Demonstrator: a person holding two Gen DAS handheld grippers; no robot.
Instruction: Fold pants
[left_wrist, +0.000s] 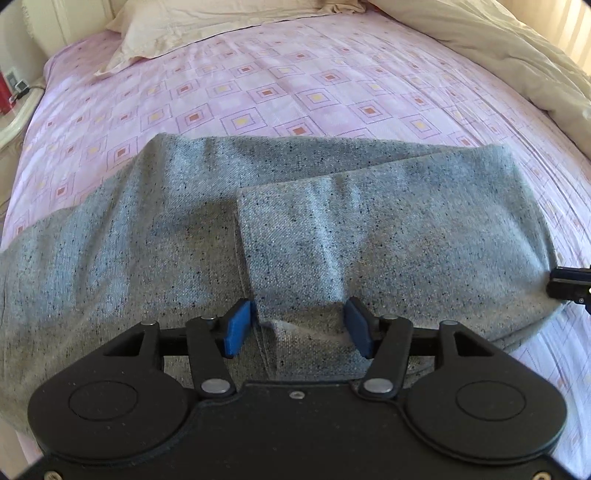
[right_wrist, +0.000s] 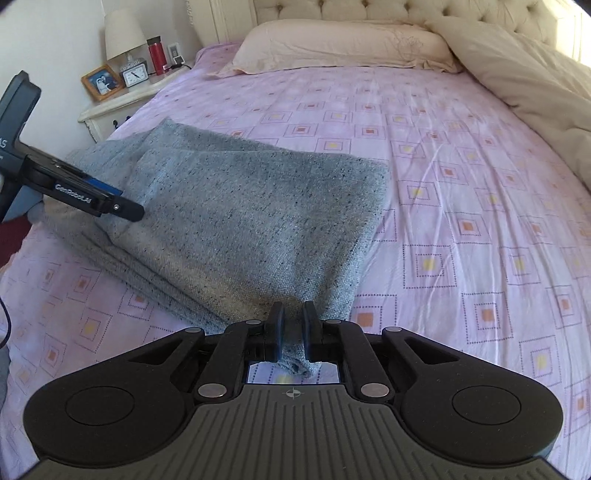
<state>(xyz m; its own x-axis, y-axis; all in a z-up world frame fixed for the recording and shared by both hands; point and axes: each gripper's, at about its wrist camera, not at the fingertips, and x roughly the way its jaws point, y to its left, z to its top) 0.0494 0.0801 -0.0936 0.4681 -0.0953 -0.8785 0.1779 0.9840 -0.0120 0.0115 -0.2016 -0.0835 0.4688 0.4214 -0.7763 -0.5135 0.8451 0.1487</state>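
Note:
The grey speckled pants (left_wrist: 332, 221) lie folded over on the pink patterned bed sheet (left_wrist: 295, 85); they also show in the right wrist view (right_wrist: 240, 214). My left gripper (left_wrist: 297, 325) is open, its blue pads either side of a fold edge of the pants, low over the cloth. It shows from the side in the right wrist view (right_wrist: 125, 208). My right gripper (right_wrist: 293, 332) is shut on a corner of the pants near the front edge. Its tip shows at the right edge of the left wrist view (left_wrist: 569, 284).
A cream pillow (right_wrist: 340, 44) and a cream duvet (right_wrist: 524, 81) lie at the bed's head and right side. A nightstand (right_wrist: 122, 99) at the left holds a lamp, a clock, a photo frame and a red bottle (right_wrist: 156, 55).

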